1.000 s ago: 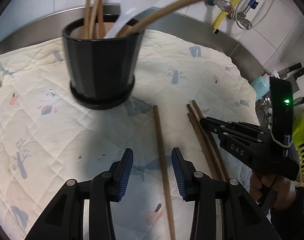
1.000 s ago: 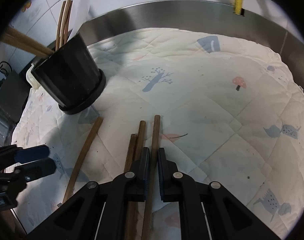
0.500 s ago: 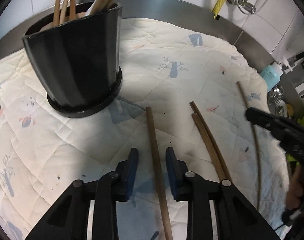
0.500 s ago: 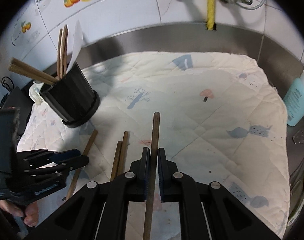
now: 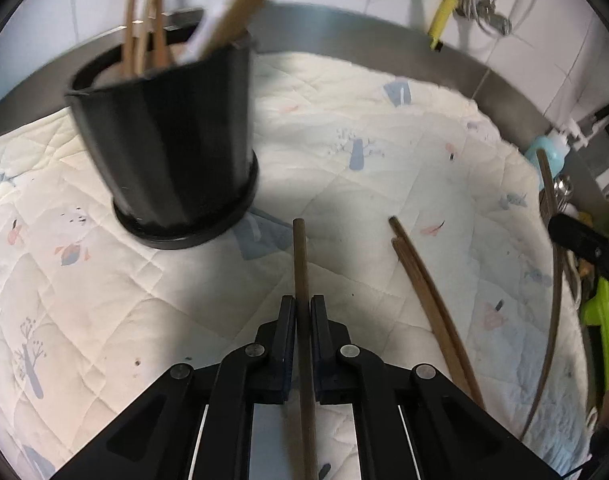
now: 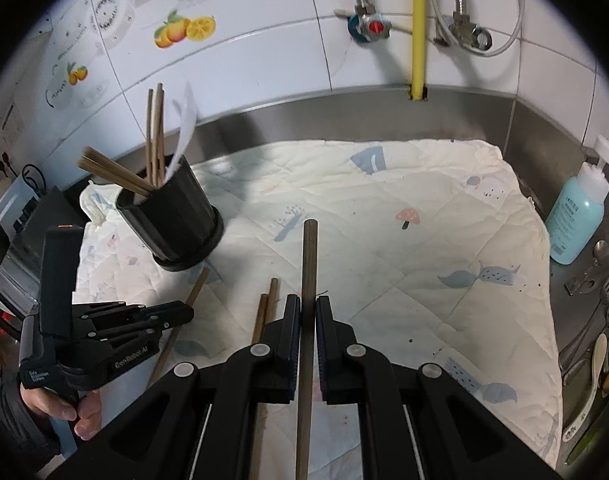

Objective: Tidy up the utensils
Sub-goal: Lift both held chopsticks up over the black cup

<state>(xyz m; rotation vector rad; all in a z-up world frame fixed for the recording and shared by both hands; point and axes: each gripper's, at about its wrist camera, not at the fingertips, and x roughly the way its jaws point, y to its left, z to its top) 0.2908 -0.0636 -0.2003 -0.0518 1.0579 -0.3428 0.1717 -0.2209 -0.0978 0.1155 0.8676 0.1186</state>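
Since the frames half a second back, our left gripper (image 5: 302, 316) has gone from straddling the chopstick (image 5: 300, 264) with its jaws apart to closing on it; the jaws now sit narrow against the stick on both sides, its far tip pointing toward the black holder (image 5: 164, 152). Whether the stick has left the quilted cloth (image 5: 364, 184) we cannot tell from the left wrist view. Our right gripper (image 6: 308, 320) has risen further: its own chopstick (image 6: 309, 256), clamped between nearly closed jaws, now hangs well above the cloth, with the tiled wall (image 6: 264, 40) and the yellow hose (image 6: 418, 28) filling the upper part of the right wrist view. Two more chopsticks (image 5: 416, 264) lie side by side on the cloth, between the two grippers, untouched. The holder stands upright near the back left of the cloth, already carrying several chopsticks and a white spoon (image 6: 184, 128). A blue soap bottle (image 6: 576, 216) stands off the cloth's right edge. Our reading: both hands are loaded, so the next step is probably carrying each stick to the holder; the pair on the cloth remains to be collected.
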